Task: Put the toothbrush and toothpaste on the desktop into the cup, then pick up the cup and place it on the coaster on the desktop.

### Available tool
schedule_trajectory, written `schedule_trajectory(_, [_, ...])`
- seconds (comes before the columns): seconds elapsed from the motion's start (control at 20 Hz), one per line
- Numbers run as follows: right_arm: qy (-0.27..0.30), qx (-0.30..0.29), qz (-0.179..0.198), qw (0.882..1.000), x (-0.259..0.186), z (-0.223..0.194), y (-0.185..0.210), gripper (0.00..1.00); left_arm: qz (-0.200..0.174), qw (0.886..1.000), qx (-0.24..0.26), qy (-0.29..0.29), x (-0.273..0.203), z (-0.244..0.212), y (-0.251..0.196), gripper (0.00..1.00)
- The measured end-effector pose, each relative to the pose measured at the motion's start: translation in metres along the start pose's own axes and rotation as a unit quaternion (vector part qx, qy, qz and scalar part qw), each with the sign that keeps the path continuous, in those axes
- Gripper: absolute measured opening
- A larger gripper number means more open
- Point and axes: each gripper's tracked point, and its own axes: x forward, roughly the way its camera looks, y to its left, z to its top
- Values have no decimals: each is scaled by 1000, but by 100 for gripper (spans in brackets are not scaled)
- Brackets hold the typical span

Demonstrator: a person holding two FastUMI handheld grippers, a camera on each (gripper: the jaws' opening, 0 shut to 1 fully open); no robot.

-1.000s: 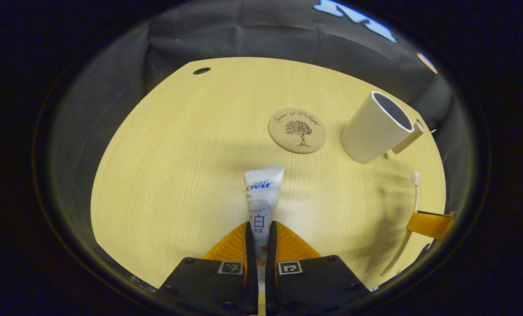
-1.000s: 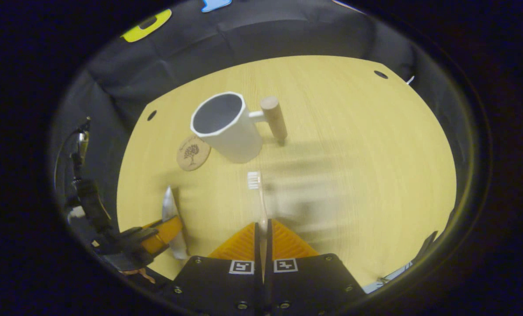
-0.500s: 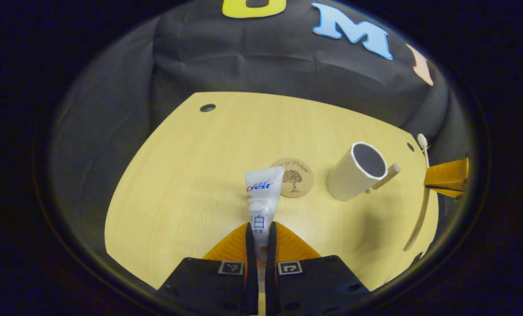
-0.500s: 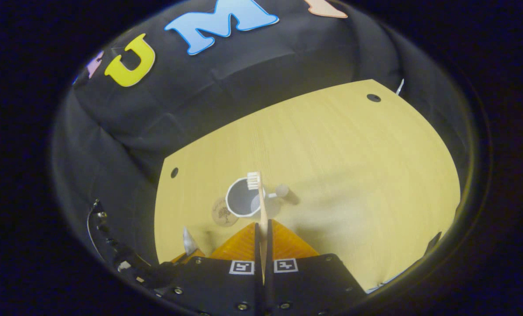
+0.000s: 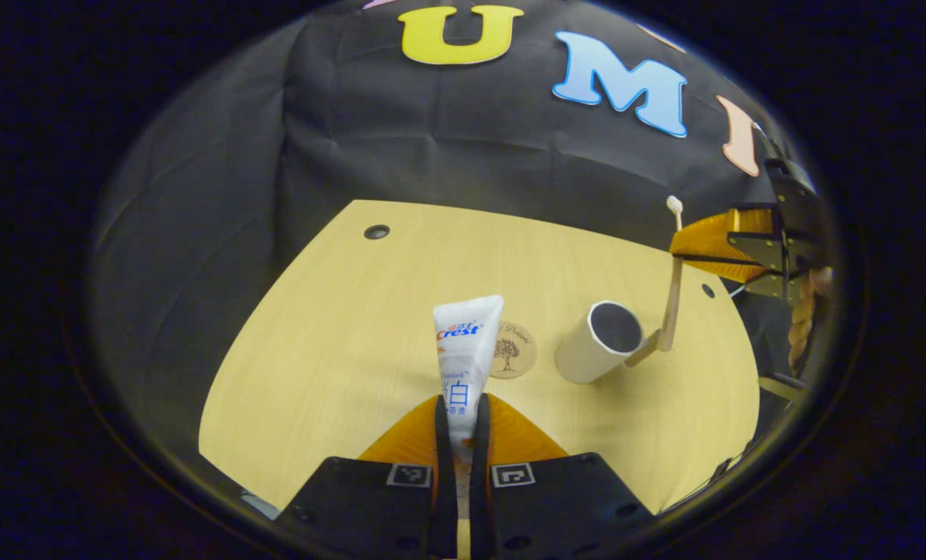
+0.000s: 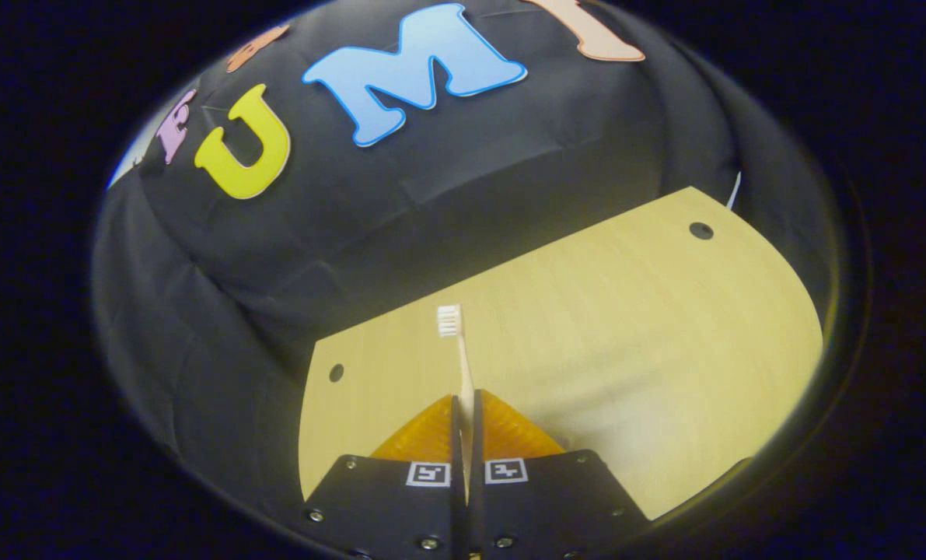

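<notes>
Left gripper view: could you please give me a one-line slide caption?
Left gripper holds toothpaste; right gripper holds toothbrush upright beside cup.

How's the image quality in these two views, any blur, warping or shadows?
Left gripper view: sharp; fisheye bows the desktop edge; the cup throws a soft shadow; toothpaste crisp. Right gripper view: toothbrush sharp, far desktop edge curved, lighting even, no glare.

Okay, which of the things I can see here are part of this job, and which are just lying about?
Part of the job:
toothpaste, held in the left gripper
toothbrush, held in the right gripper
cup
coaster

Just there:
desk
cable holes in the desk
</notes>
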Motion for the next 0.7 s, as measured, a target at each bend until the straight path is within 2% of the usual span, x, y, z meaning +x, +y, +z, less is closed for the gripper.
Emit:
schedule_trajectory(0.1, [-10,-8,-2,1000,17,5,1,2,8,1000,-6,-3,-11,0,9,14])
schedule_trajectory(0.35, [6,-51,-19,999,57,-21,-8,2,43,999,-12,-9,-40,-1,38,14])
schedule_trajectory(0.5, [-2,-64,-13,998,63,-25,-4,3,69,997,-16,-16,-58,2,52,14])
schedule_trajectory(0.7, [-23,-83,-11,996,58,-26,5,2,82,996,-30,-15,-60,-1,56,14])
